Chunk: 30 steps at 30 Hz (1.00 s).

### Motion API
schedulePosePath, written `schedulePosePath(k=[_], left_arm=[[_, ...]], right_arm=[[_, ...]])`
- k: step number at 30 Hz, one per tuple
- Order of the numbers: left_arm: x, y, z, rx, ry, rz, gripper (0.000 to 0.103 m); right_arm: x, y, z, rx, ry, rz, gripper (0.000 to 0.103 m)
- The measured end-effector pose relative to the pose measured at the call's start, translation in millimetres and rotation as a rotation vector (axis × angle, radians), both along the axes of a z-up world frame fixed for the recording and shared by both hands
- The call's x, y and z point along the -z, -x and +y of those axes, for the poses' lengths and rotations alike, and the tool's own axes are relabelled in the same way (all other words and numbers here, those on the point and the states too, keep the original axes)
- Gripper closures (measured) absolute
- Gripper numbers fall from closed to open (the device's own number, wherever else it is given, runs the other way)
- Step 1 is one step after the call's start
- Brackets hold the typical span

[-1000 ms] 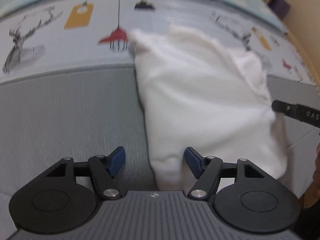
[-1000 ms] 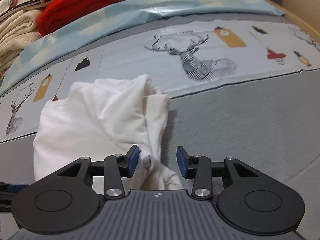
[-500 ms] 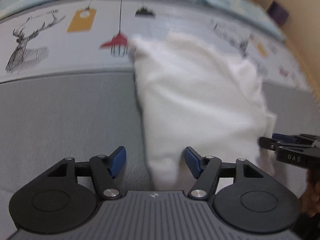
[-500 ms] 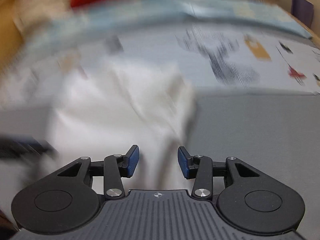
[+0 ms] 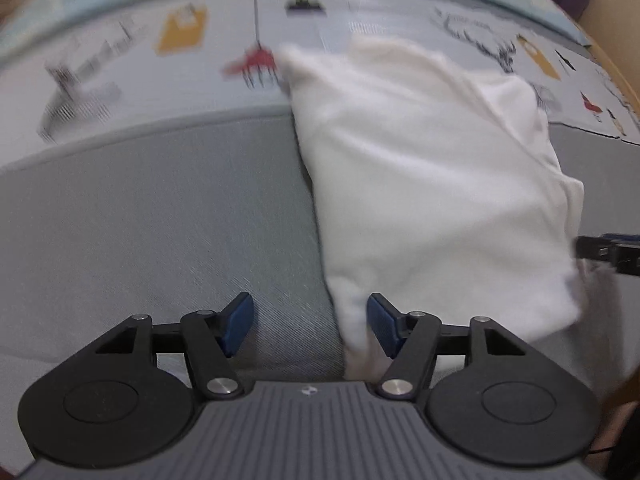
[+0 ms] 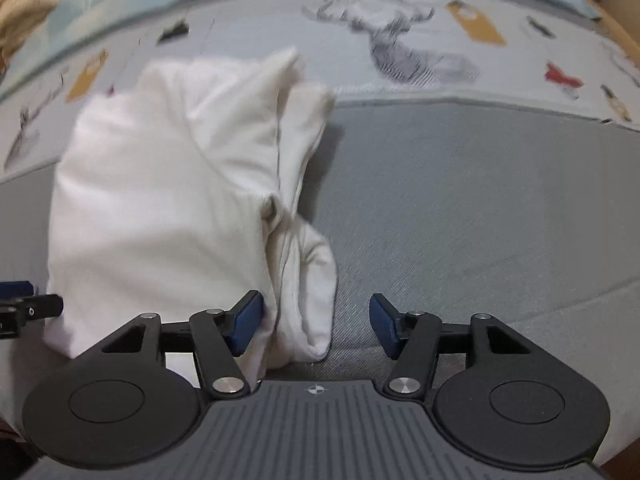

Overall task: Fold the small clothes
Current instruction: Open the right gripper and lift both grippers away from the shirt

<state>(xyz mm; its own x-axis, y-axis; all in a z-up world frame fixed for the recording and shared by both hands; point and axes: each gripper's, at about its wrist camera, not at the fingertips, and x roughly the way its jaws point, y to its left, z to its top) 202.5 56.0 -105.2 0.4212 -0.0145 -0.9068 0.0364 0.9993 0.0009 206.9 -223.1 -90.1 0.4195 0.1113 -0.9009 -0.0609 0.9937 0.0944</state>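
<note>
A: Garment (image 5: 432, 184), white, part-folded, lies on the grey bed cover (image 5: 152, 216), far end over the printed sheet (image 5: 120, 60). Left gripper (image 5: 310, 326) jaws wide, near corner between them, unpinched

B: Right gripper (image 6: 316, 324) jaws opening, loose rolled edge between them, one pad touching. Risk: lifting off may snag that edge and undo the fold; bunched layers could slump

Each gripper (image 5: 310, 328) is built of black linkage arms joined by silver screws. Blue pads (image 6: 248, 322) are fitted on the fingertips, above a ribbed grey body.
</note>
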Motion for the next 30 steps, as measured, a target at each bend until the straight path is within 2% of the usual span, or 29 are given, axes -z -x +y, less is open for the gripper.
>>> schedulePosePath(k=[3,5,7,9,11,15,20,22,27,30], left_arm=[[-26,17,-10,0.008,-0.079,-0.106,0.031],[-46,30,-14,0.000,-0.097,-0.168,0.019],[-69,43,-19,-0.002,-0.116,-0.223,0.014],[-87,62,-24,-0.002,-0.126,-0.283,0.012],[-100,83,-28,-0.007,-0.105,-0.327,0.010],[-104,121,-43,-0.018,-0.064,-0.380,0.005],[-99,149,-49,-0.083,0.058,-0.367,0.005],[-95,152,-50,-0.106,0.066,-0.341,0.005],[-89,153,-56,-0.106,0.029,-0.333,0.005],[-85,153,-53,-0.112,0.047,-0.314,0.005]], right_arm=[[-20,10,-8,0.029,0.034,-0.098,0.046],[-39,19,-18,0.063,-0.013,-0.172,0.046],[-60,35,-27,0.079,-0.062,-0.253,0.045],[-80,53,-32,0.088,-0.104,-0.339,0.041],[-94,73,-36,0.078,-0.133,-0.411,0.033],[-111,120,-37,0.064,-0.165,-0.521,0.021],[-112,155,-30,0.041,-0.134,-0.555,0.015],[-109,160,-28,0.041,-0.130,-0.532,0.015],[-103,159,-32,0.056,-0.144,-0.473,0.015],[-100,159,-30,0.060,-0.148,-0.452,0.015]])
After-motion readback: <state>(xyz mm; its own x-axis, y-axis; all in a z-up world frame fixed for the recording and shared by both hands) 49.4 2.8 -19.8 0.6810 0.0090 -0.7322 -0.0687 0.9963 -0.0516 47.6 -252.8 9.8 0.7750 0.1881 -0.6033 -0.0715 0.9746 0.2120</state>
